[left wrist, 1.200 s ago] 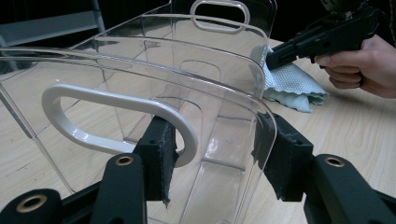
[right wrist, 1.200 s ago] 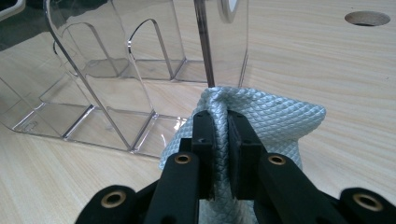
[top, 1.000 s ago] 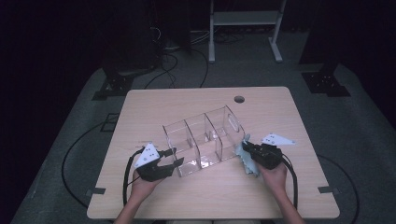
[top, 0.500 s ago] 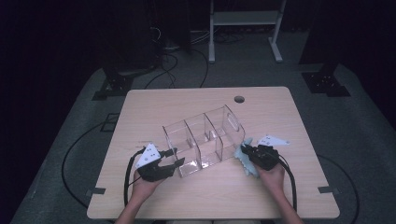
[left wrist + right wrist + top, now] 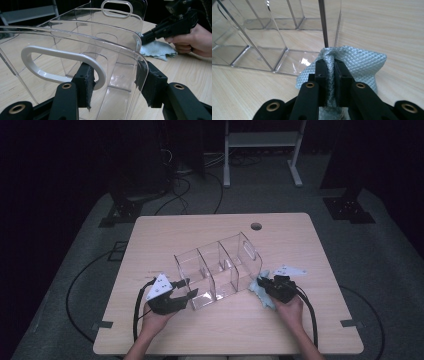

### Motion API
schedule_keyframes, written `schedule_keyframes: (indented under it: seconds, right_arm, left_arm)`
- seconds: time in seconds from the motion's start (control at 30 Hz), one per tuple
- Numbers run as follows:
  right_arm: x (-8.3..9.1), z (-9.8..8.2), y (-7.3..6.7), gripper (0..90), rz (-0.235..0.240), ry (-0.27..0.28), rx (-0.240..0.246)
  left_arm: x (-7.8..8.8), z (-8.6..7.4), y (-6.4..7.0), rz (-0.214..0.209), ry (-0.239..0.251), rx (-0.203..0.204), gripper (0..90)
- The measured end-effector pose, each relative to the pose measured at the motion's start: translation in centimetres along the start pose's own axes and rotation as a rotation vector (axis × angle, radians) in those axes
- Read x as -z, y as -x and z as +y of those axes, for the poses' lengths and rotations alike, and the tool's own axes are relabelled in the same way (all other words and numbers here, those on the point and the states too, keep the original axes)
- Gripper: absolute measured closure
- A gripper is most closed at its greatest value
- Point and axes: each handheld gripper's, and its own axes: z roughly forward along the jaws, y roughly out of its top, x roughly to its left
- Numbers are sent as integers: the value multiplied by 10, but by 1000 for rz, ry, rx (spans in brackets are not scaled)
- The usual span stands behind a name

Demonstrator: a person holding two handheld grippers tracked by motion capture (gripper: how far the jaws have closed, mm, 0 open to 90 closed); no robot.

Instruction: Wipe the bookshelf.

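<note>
Standing slantwise near the middle of the table [image 5: 165, 235], the clear three-compartment organizer [image 5: 217, 270] has cut-out handles at both ends. Left gripper [image 5: 116, 85] clamps its near end wall, one pad inside, one outside. Right gripper [image 5: 330, 68] is pinched tight on a pale blue cloth [image 5: 359, 63] pressed against the organizer's far corner, having edged slightly inward since earlier.

The organizer [image 5: 218, 269] lies mid-frame on the table [image 5: 220, 330]; the cloth [image 5: 263, 292] touches its lower-right corner
</note>
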Motion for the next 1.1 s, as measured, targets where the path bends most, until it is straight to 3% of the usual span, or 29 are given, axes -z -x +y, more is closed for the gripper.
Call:
schedule_keyframes:
  seconds: [0.07,0.2,0.4,0.7,0.8,0.93,1.1]
  right_arm:
    - [1,1,0,819,-5,-7,9]
    - [8,7,-3,821,-9,44,13]
    - [2,4,0,820,-2,6,3]
    - [32,38,-9,821,-8,94,62]
    - [48,58,-13,822,-16,155,88]
    - [53,68,-15,822,-26,168,105]
    - [46,55,-10,822,-23,152,84]
  left_arm:
    - [0,0,0,2,1,-1,488]
    - [0,0,1,6,4,-4,489]
    - [0,0,2,9,3,-4,489]
    - [0,-1,2,4,7,-2,489]
    - [0,-1,2,3,8,-1,489]
    - [-1,1,4,-6,3,8,487]
    - [-2,1,6,-9,0,13,486]
